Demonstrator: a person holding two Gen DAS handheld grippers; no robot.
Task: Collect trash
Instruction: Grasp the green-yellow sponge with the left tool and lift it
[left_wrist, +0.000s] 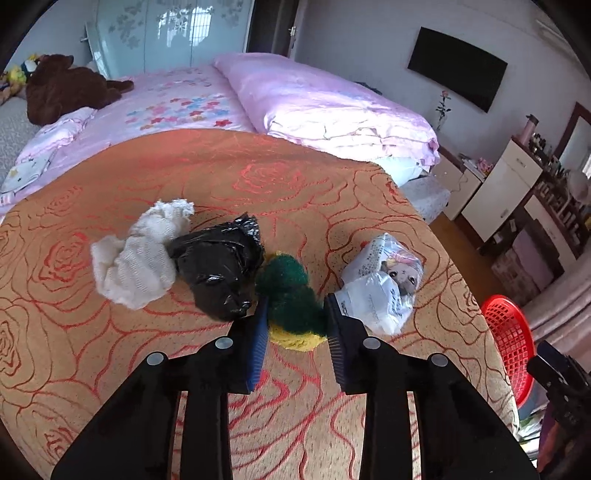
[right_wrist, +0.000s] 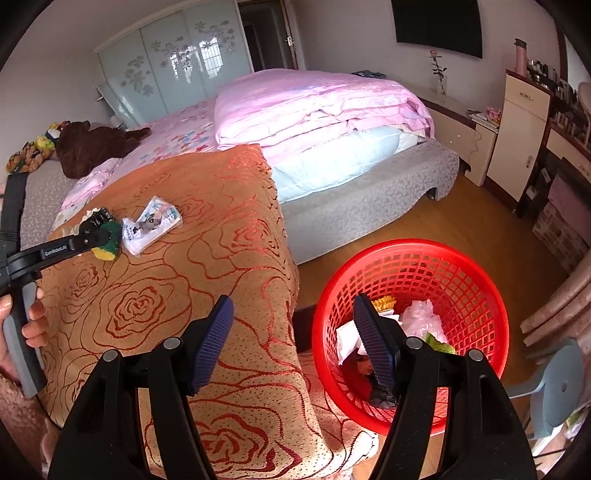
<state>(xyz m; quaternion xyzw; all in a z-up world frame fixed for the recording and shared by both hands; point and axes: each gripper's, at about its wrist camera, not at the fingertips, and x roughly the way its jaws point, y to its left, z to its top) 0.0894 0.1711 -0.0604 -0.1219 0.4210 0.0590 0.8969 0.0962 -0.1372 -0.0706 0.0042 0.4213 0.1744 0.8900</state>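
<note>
On the orange rose-patterned cloth (left_wrist: 147, 184) lie a white crumpled rag (left_wrist: 136, 254), a black plastic bag (left_wrist: 218, 269), a green-and-yellow scouring sponge (left_wrist: 291, 295) and a clear plastic packet with a cartoon picture (left_wrist: 384, 280). My left gripper (left_wrist: 295, 314) is open with its fingers on either side of the sponge, which still rests on the cloth. It also shows in the right wrist view (right_wrist: 99, 229) at the sponge (right_wrist: 107, 247). My right gripper (right_wrist: 291, 332) is open and empty, over the cloth's edge beside the red basket (right_wrist: 476, 295), which holds several pieces of trash.
A bed with pink bedding (right_wrist: 314, 107) lies behind the cloth. A brown plush toy (left_wrist: 66, 88) sits at its far left. White cabinets (right_wrist: 521, 136) line the right wall. A blue stool (right_wrist: 554, 384) stands right of the basket on the wooden floor (right_wrist: 461, 214).
</note>
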